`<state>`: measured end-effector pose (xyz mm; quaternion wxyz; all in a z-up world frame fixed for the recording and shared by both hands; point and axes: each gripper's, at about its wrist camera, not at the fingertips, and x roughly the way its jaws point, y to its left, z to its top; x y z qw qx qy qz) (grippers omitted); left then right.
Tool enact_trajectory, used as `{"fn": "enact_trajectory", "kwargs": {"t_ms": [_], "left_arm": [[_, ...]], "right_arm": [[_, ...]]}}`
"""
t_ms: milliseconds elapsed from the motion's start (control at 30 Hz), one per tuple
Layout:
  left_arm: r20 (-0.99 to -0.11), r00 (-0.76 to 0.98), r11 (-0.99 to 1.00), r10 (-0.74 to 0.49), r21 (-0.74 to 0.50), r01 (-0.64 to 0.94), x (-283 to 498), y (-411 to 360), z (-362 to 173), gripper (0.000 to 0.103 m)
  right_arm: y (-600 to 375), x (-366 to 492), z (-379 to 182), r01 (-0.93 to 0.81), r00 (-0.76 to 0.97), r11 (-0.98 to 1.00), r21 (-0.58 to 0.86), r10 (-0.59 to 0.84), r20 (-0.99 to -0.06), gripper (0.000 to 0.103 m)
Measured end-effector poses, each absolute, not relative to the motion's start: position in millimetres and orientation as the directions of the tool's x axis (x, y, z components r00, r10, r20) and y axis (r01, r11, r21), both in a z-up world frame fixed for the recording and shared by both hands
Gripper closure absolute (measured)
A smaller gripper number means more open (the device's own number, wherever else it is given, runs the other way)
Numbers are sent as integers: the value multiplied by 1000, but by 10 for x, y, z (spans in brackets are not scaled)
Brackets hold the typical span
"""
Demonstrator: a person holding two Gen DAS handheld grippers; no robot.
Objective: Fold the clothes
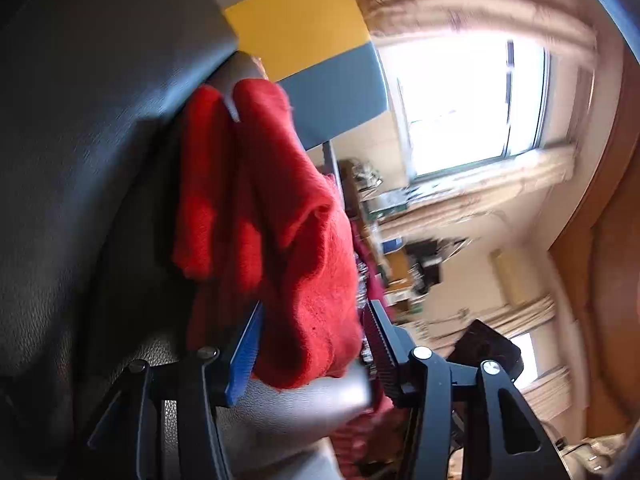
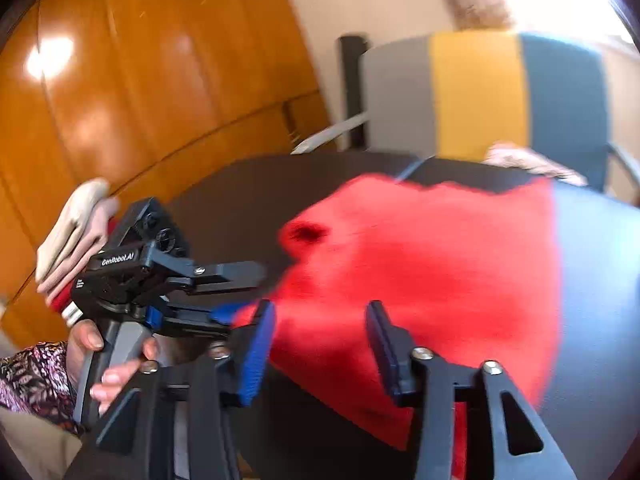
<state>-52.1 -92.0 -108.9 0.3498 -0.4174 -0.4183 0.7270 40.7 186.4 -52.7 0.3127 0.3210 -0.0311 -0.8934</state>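
Black-framed left gripper (image 2: 240, 292) (marked "GenRobot.AI") has blue pads, silver screws; floral sleeve (image 2: 28, 380).

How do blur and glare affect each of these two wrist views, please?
Left wrist view: the window is blown out white, the room beyond is smeared, and the red cloth between the left gripper fingers stays fairly sharp. Right wrist view: motion blur softens the red cloth and striped chair; glare spots mark the wooden panelling; the open right gripper is crisper.
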Motion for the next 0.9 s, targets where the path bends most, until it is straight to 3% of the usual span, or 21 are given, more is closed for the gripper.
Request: {"fn": "enact_trajectory", "kwargs": {"t_ms": [200,233,267,333,367,433,467,600,733,833,900], "left_arm": [[-444,-369,-535,817,-823,-193,-477,-845,-846,52],[-460,-372,-550,806,-814,-185,-491,-827,-859,56],[-476,-378,-566,794,-805,-176,-499,-814,-873,61],[-485,-393,-577,782,-801,-160,-451,-854,-915,95],[-481,-400,-576,780,-803,-157,-451,-868,-897,99],[-471,-414,-570,779,-808,-153,-466,-891,-838,99],[-460,-431,-567,776,-809,-159,-450,-943,-768,99],[-457,-462,-591,760,-781,-200,-369,-1053,-580,99],[-597,-430,-714,677,-674,-190,-241,-996,-965,99],[-519,-461,-648,719,-741,-176,-201,-1068,-1064,97],[-478,-476,-611,738,-772,-172,-189,-1115,-1100,97]], "right_arm": [[2437,534,-725,414,-602,-877,246,-466,-648,49],[2425,584,-763,421,-602,-881,217,-450,-660,49],[2403,623,-791,427,-604,-884,189,-434,-668,49],[2315,667,-838,437,-618,-891,124,-397,-678,49],[2273,685,-860,442,-624,-892,94,-381,-682,50],[2148,652,-895,439,-659,-899,4,-325,-678,67],[2114,643,-887,431,-684,-901,-52,-289,-670,93],[2282,711,-716,409,-731,-908,-92,-265,-629,95],[2285,751,-867,454,-685,-883,-118,-261,-680,95],[2234,783,-1040,468,-692,-872,-142,-263,-672,92],[2292,788,-1006,483,-672,-871,-93,-301,-676,78]]}}
